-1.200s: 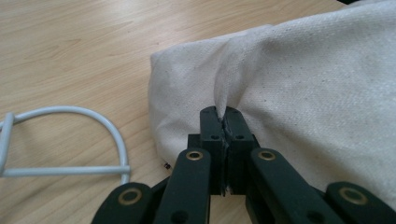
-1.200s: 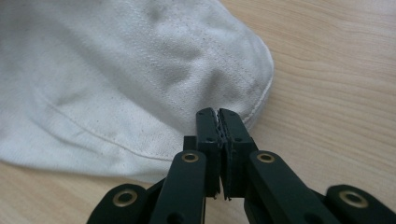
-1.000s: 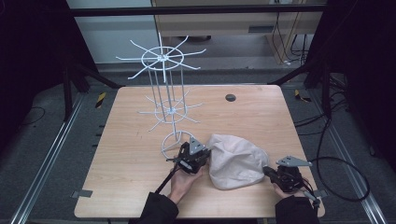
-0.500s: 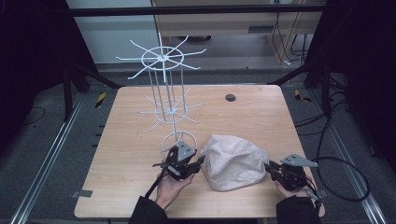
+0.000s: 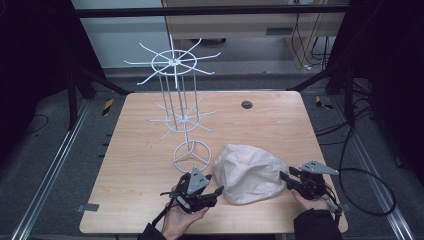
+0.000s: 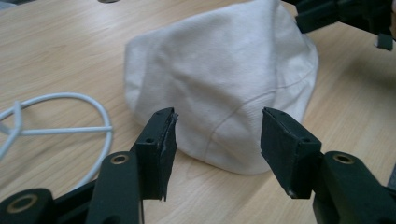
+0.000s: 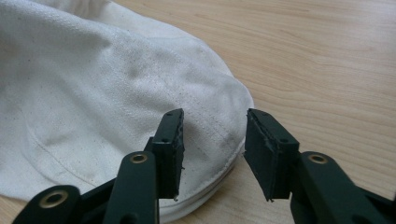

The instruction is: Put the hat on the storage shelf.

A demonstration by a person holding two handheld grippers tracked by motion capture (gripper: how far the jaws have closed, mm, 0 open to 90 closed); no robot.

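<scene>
High view first: the wooden surface sits between metal rails in a dim room, cables trailing on the floor to the right. A white wire rack stands just behind and left of the cap, which lies near the front edge. The left gripper and right gripper flank the cap, both spread and holding nothing. My worry: the limp cloth may slide or bunch when pinched, a jaw may catch only the seam, or the lifted cap may snag a rack arm.
</scene>
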